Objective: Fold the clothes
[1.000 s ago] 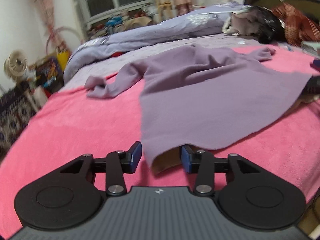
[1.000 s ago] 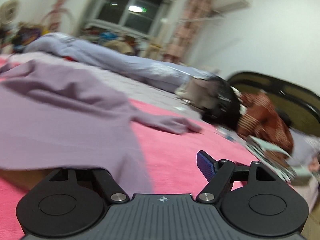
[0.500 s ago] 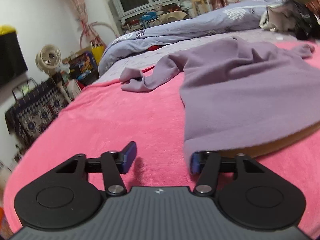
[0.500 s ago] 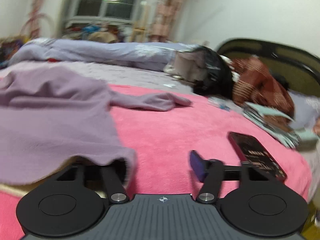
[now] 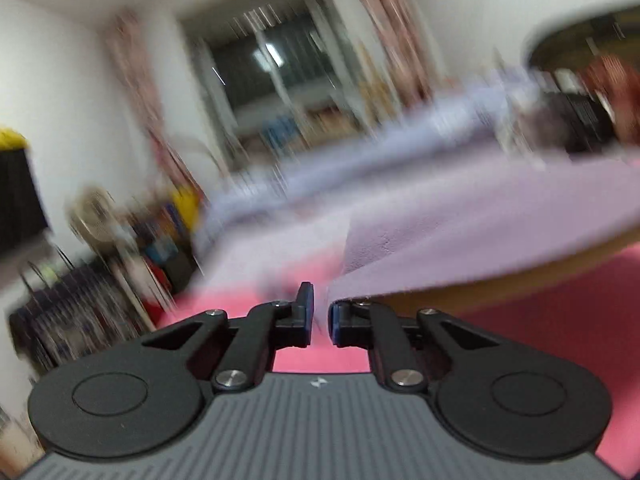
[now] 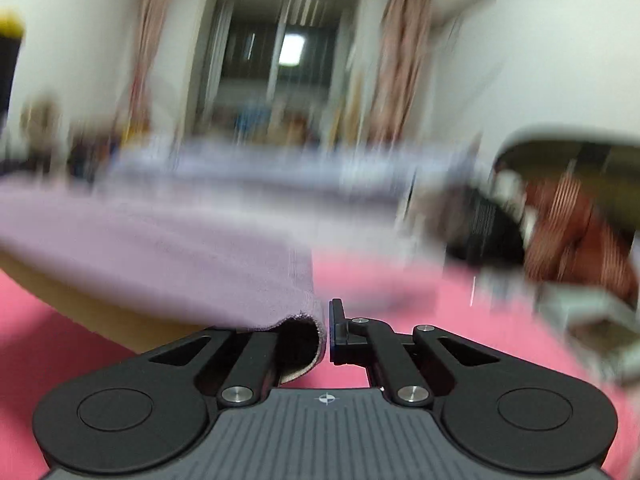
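A purple shirt is held up at its bottom edge.

The shirt [image 6: 168, 256] is pinched by the right gripper [image 6: 325, 330] above the pink blanket [image 6: 420, 300]. The left gripper [image 5: 320, 314] is closing on the hem's other corner.

Lilac garment [image 6: 160, 248] w/ tan underside – pink bedspread [image 6: 400, 344] (rust striped cloth [image 6: 568, 232] beyond).

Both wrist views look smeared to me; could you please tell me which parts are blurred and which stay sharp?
Left wrist view: the room and window streak diagonally, while the tongs and the near edge of the purple garment stay fairly crisp. Right wrist view: the background streaks vertically, the tongs and garment hem are sharp; fisheye bends both.
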`<state>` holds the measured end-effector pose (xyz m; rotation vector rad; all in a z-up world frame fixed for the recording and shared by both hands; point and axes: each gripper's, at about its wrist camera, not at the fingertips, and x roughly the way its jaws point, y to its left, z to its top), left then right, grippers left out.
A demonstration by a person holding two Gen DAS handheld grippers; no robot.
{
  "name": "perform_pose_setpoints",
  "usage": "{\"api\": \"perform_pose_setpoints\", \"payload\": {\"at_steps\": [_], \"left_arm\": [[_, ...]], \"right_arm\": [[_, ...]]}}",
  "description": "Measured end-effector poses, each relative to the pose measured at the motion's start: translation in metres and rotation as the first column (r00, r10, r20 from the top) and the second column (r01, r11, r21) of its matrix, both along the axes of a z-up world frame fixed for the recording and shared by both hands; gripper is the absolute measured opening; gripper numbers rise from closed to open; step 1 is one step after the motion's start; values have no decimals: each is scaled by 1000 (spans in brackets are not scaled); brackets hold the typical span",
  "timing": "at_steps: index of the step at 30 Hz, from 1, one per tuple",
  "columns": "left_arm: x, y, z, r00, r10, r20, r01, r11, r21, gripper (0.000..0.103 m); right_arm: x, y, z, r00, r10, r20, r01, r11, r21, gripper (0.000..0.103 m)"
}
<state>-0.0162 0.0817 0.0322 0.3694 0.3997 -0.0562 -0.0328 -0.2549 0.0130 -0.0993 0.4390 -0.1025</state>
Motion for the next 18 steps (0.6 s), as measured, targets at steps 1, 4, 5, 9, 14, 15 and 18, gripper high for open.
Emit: {"api": "perform_pose_setpoints", "payload": {"at_steps": [1,4,5,9,14,15,18], "left_arm": [[-4,0,-21,997,0,-82,1,1000,2,12],[-21,0,-58,979,13,-205,-15,1000,-11,10],[-28,0,-67,973,19,-229,-24,1000,-18,10],[-44,10,-53,976,38,-213,-60,993,-100,10],[-49,11,-60,960,21,-281,-46,995,-84,10],[-51,10,-67,950,10,-311,-36,996,-80,10],[-63,8,-69,947,3,-321,-23,998,-57,14]], "right_arm": [[-5,-2,-19,996,3,-85,-3,1000,-2,5],[-23,-4,-52,976,-2,-219,11,999,43,5],[-28,-1,-51,978,1,-208,4,1000,26,5],[-39,1,-30,990,16,-142,-14,1000,17,5],[-40,-7,-43,969,49,-241,-45,999,24,6],[-43,-11,-49,960,59,-273,-47,998,50,6],[-52,-17,-45,956,120,-269,-104,992,73,7]]}}
